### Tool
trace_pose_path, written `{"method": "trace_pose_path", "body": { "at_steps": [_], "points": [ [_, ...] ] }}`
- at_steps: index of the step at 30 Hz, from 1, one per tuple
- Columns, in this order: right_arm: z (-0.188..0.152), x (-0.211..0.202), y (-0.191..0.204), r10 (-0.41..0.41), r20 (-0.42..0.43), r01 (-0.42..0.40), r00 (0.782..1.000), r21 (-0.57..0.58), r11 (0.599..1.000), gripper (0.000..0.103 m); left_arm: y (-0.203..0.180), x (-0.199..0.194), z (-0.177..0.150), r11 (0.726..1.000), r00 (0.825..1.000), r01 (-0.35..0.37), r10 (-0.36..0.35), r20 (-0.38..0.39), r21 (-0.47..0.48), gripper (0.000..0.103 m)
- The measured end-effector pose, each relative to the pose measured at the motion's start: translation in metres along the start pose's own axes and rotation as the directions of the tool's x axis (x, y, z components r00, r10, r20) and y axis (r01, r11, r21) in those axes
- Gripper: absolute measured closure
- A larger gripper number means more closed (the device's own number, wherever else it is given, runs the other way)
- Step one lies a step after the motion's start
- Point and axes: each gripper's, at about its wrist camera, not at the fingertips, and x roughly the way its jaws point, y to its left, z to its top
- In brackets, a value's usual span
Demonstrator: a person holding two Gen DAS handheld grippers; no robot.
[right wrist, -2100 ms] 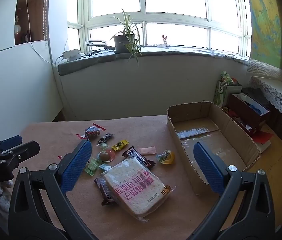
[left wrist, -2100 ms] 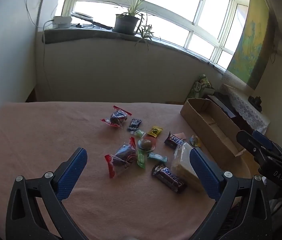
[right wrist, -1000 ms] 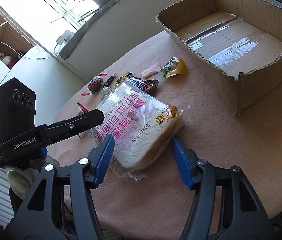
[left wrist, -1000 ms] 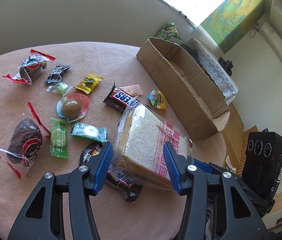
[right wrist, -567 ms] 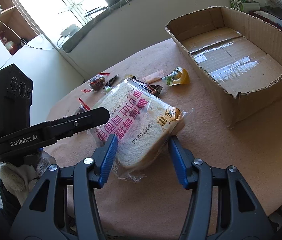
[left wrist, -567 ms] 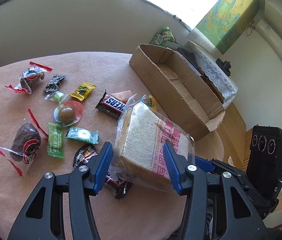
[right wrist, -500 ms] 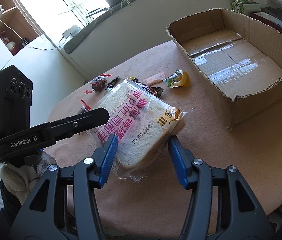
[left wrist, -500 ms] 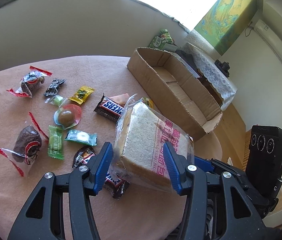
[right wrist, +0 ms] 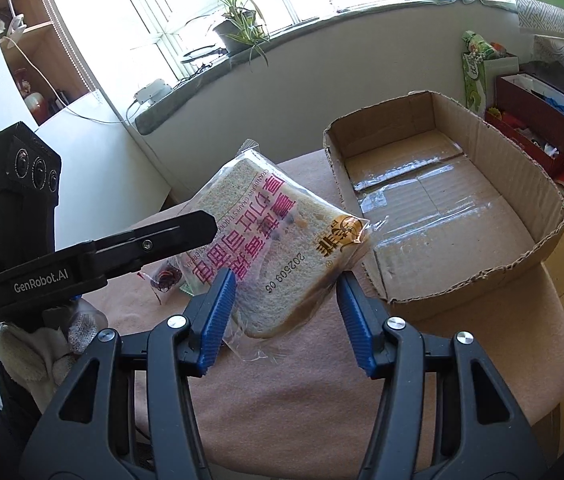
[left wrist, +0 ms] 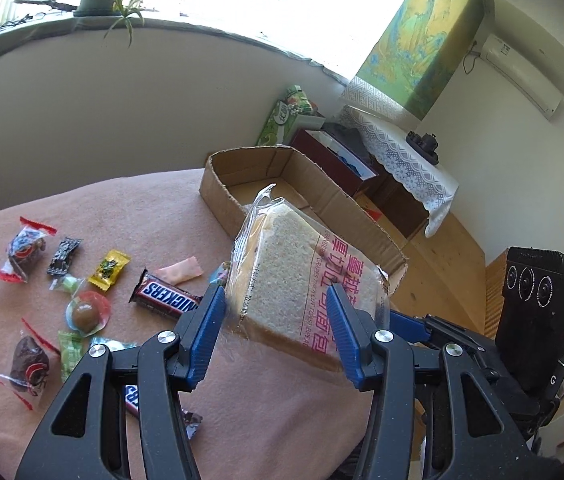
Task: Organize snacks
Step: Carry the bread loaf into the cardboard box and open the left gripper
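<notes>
Bread bag (left wrist: pixel 293 280): I have it lifted clear of the pink table cover (left wrist: pixel 130 208), tilted, just short of the box's near wall.
Left gripper (left wrist: pixel 278 316): my blue pads are clamped on the bag's lower end.
Right gripper (right wrist: pixel 285 300): jaws pinch the same bag from the other side.
Cardboard box (right wrist: pixel 433 216): open-topped, only tape strips on its floor; no snacks inside.
Loose snacks: Snickers bar (left wrist: pixel 168 300), yellow candy (left wrist: pixel 108 266) and red-edged packets (left wrist: pixel 24 248) lie on the cover, outside the box.
</notes>
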Motion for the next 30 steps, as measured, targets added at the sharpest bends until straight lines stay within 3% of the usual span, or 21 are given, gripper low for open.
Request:
{"method": "trace_pose_path", "body": {
  "at_steps": [13, 21, 30],
  "points": [
    [0.045, -0.010, -0.066, -0.135, 0.031, 0.136, 0.990, -0.032, 0.990, 0.047, -0.036, 0.072, 0.021, 0.998, 0.996, 0.058, -0.059, -0.060, -0.011, 0.053],
    [0.056, 0.007, -0.105, -0.136, -0.006, 0.136, 0.991, -0.001, 0.991, 0.047, -0.044, 0.096, 0.024, 0.998, 0.992, 0.065, -0.066, -0.110, -0.012, 0.053],
    [0.059, 0.010, -0.117, -0.179, -0.013, 0.179, 0.984, -0.004, 0.984, 0.047, -0.050, 0.106, 0.019, 0.998, 0.990, 0.066, -0.069, -0.125, -0.023, 0.053]
  ]
}}
